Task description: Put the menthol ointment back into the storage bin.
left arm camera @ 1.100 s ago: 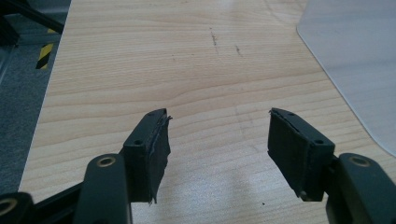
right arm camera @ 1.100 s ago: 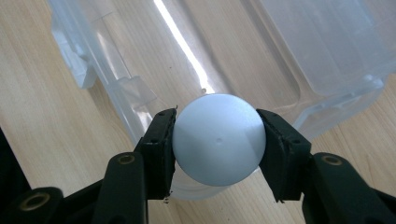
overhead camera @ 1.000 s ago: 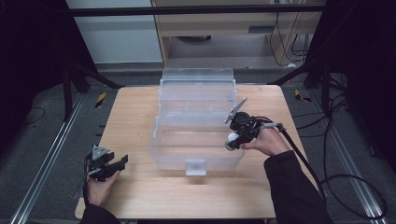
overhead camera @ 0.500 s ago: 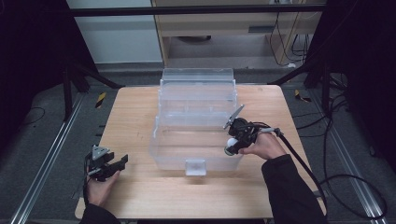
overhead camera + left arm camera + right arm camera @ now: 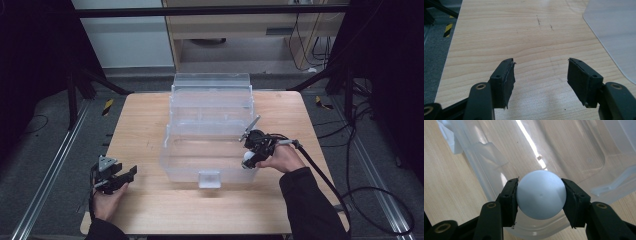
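1. Looking down from the high view: right gripper [image 5: 248, 161] sits at the right front corner of the clear, lidless plastic storage bin [image 5: 210, 127], pinching a small white smooth ball [image 5: 248, 159]. Ball hangs just over the bin's rim, inside edge. Judged: a drop-in, with the ball kept above the open cavity so it lands in the bin and not on the light wooden tabletop [image 5: 150, 115]. Person's right hand [image 5: 282, 159] wraps the gripper body from behind; its cable trails off right, out of the way.

2. Same view, left gripper [image 5: 117, 177] rests low near the table's front left corner, well apart from the bin. Left hand [image 5: 107, 202] holds it from below. Looks parked there so it doesn't crowd the bin.

3. Left gripper view: black jaws spread wide, nothing between them, bare wood grain under and ahead. Frosted corner of the bin [image 5: 614, 35] shows at upper right, well off from the jaws. Idle pose.

4. Right gripper view: both black pads press on opposite sides of the ball [image 5: 541, 194], gripped across its widest part, probably so the round surface can't slip out. Below and beyond it are the bin's translucent floor and curved wall [image 5: 486, 177], wood showing through. Ball is over the bin's inside, near the wall, not touching the floor as far as I can tell.
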Tool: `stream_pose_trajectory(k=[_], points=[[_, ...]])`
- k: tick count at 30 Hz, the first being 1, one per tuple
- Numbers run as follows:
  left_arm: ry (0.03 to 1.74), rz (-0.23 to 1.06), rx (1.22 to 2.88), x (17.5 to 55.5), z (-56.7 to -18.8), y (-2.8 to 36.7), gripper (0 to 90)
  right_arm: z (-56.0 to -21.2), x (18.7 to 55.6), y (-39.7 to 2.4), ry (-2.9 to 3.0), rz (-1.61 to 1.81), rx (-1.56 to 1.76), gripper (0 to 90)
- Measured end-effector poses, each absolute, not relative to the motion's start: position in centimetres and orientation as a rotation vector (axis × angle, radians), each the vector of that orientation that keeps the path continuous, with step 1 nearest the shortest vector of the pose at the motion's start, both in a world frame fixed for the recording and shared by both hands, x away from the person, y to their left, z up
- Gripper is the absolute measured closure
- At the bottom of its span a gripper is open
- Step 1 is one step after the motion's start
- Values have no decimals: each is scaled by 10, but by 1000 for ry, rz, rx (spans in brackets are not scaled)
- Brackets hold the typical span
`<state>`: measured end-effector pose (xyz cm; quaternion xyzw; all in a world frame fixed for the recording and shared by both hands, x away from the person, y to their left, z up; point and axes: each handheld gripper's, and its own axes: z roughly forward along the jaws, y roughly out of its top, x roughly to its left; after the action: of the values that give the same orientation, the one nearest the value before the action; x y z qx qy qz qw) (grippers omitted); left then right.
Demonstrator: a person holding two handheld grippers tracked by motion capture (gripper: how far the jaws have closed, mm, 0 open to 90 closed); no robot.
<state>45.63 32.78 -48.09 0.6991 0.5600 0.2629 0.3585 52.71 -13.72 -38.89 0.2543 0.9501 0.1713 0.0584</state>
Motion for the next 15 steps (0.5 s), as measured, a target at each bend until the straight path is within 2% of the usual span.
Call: stream_pose_trajectory(k=[15], points=[[1444,679,1804,456,-481,328,383,-398,528,-139,2894,508,785,502]])
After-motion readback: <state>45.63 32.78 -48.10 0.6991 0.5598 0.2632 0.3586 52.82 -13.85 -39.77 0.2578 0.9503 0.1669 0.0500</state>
